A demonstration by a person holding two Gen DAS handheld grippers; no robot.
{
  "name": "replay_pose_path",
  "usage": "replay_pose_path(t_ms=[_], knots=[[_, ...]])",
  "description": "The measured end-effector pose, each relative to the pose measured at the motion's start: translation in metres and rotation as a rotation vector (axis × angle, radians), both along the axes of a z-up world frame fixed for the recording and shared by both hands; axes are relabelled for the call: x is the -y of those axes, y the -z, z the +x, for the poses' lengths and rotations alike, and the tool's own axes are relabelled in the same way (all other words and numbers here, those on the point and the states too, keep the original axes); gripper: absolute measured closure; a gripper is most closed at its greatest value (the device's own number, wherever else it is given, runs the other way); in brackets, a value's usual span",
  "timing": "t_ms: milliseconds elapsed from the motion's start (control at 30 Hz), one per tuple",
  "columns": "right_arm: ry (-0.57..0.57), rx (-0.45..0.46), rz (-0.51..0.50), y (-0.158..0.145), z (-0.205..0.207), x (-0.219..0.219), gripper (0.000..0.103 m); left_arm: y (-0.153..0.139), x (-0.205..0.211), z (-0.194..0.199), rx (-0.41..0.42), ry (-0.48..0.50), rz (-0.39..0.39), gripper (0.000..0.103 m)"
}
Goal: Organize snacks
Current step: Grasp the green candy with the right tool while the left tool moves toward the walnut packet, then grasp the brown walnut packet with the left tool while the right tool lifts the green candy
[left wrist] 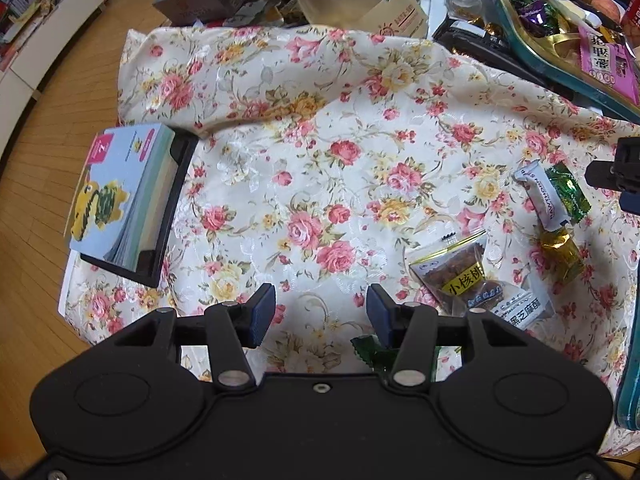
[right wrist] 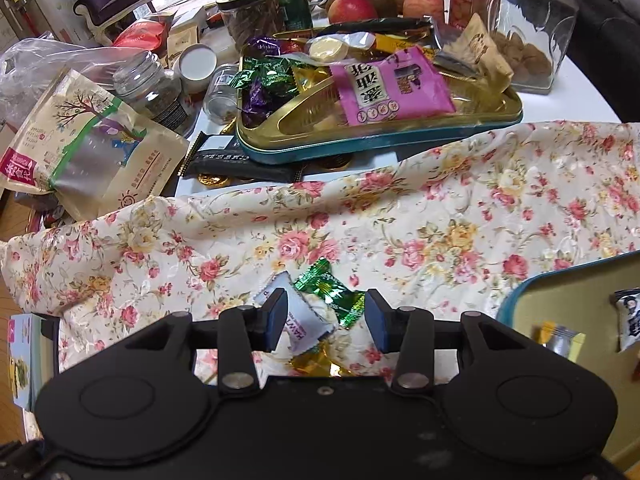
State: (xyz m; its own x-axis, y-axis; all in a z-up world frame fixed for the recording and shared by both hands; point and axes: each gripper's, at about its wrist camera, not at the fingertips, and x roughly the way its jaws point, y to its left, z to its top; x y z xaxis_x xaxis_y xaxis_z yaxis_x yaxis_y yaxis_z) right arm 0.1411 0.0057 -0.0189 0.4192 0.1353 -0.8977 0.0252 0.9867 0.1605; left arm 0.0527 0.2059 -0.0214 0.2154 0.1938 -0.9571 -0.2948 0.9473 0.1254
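On the floral cloth (left wrist: 320,160) lie loose snacks: a white packet (left wrist: 538,196), a green candy (left wrist: 568,192), a gold candy (left wrist: 560,252), a walnut packet (left wrist: 456,268) and a black-sesame packet (left wrist: 516,308). My left gripper (left wrist: 320,300) is open over bare cloth to their left, with a green wrapper (left wrist: 376,354) under its right finger. My right gripper (right wrist: 326,304) is open, pointing steeply down. The white packet (right wrist: 296,320) and green candy (right wrist: 332,292) lie between its fingers, and the gold candy (right wrist: 316,364) sits just behind. The pads do not press on them.
A teal tin tray (right wrist: 516,300) at the near right holds a few wrapped snacks. A second tin (right wrist: 360,148), piled with candies and a pink packet (right wrist: 392,88), stands beyond the cloth. Jars, bags and apples crowd the back. A boxed booklet (left wrist: 128,200) lies at the cloth's left edge.
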Motion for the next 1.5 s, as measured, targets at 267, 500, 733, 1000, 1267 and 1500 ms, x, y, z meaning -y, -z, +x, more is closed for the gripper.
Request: replay_pose_path(t_ms=[267,500,733,1000,1267,1500], knots=[[0.022,-0.05,-0.032,0.028,0.016,-0.011,0.058,0.006,-0.012,-0.001,-0.034,-0.026,-0.046,0.046],[0.041,-0.069,-0.02,0.058,0.031,-0.009,0.058,0.002,-0.016,-0.001,-0.026,-0.032,-0.061,0.046],[-0.014,-0.03,-0.097,0.066,0.033,-0.021,0.066,0.005,-0.019,0.003,-0.032,-0.039,-0.057,0.046],[0.021,-0.036,0.0,0.051,0.029,-0.011,0.097,0.006,-0.014,0.005,-0.027,0.003,-0.087,0.046],[0.021,-0.009,0.147,0.014,0.021,0.011,0.099,0.011,-0.006,0.003,-0.043,-0.004,-0.112,0.046],[0.016,-0.002,0.097,0.031,0.032,0.005,0.073,0.01,0.003,0.005,-0.047,0.014,-0.114,0.046]])
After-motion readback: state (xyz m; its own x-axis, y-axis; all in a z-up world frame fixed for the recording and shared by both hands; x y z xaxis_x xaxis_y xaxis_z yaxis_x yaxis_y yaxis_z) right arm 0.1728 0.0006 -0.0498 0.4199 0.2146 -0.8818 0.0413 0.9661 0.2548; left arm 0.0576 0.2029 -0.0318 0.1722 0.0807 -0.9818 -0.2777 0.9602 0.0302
